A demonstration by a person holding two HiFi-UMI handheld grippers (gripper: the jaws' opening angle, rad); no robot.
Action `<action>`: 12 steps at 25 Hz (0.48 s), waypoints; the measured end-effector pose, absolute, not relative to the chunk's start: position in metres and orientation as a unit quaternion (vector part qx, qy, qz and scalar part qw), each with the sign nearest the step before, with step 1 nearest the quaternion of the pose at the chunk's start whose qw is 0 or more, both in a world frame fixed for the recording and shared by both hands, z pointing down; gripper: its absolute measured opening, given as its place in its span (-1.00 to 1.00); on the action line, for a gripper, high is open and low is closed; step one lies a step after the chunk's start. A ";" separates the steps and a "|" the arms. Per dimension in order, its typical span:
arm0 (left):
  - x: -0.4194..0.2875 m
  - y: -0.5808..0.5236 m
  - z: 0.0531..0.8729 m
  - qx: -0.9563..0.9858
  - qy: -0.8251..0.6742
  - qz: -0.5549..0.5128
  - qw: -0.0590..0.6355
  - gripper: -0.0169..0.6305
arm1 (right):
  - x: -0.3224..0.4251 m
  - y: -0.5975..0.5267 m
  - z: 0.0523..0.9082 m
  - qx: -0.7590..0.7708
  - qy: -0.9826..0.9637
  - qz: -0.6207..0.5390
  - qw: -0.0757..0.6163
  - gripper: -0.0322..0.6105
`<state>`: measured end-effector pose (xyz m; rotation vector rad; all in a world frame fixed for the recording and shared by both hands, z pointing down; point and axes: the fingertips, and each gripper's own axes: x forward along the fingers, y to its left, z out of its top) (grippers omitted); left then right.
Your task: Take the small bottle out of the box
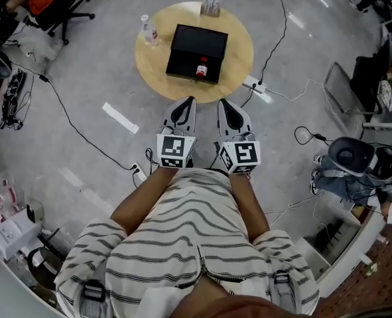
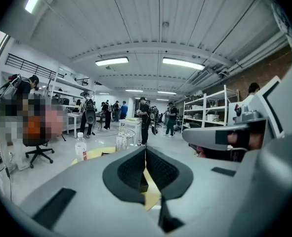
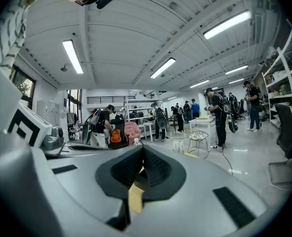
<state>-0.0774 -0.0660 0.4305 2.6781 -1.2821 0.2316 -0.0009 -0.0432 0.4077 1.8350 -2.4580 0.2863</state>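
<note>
Holding both tools shut and empty: your left gripper (image 2: 146,151) has its jaws pressed together with nothing between them. Your right gripper (image 3: 143,151) stands the same, pads meeting, nothing held. Both hover side by side in front of your body, short of the round wooden table (image 1: 239,61) and apart from everything on it.

Task item: small bottle (image 1: 201,68), marked with red, upright at the near edge of the black box (image 1: 197,45), seemingly inside its front. The box sits near the table's middle. Neither gripper touches either one.

Progress, as judged: nothing done. Left to do: reach in, open one pair of jaws, grip the bottle, lift it clear of the box.

Other items:
- clear water bottle (image 1: 148,30) on the table, left of the box and apart from it
- small clear pack (image 1: 211,6) at the far rim
- power strip (image 1: 257,86) and a cable (image 1: 83,134) on the floor

None lies between your grippers and the bottle. The box's front wall alone may crowd the grip.
</note>
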 end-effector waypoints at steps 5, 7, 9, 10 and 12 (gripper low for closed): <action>-0.074 -0.094 0.439 0.905 -0.407 0.083 0.094 -0.88 | 0.001 -0.069 0.413 0.616 -0.780 0.097 0.040 -0.85; -0.072 -0.102 0.442 0.907 -0.399 0.088 0.099 -0.88 | 0.004 -0.076 0.414 0.624 -0.774 0.099 0.045 -0.84; -0.071 -0.110 0.447 0.908 -0.395 0.091 0.104 -0.88 | 0.004 -0.083 0.416 0.629 -0.769 0.100 0.049 -0.85; -0.070 -0.114 0.449 0.908 -0.394 0.094 0.108 -0.88 | 0.004 -0.085 0.417 0.630 -0.768 0.100 0.052 -0.85; -0.070 -0.122 0.455 0.906 -0.394 0.101 0.116 -0.88 | 0.004 -0.090 0.419 0.630 -0.768 0.101 0.055 -0.85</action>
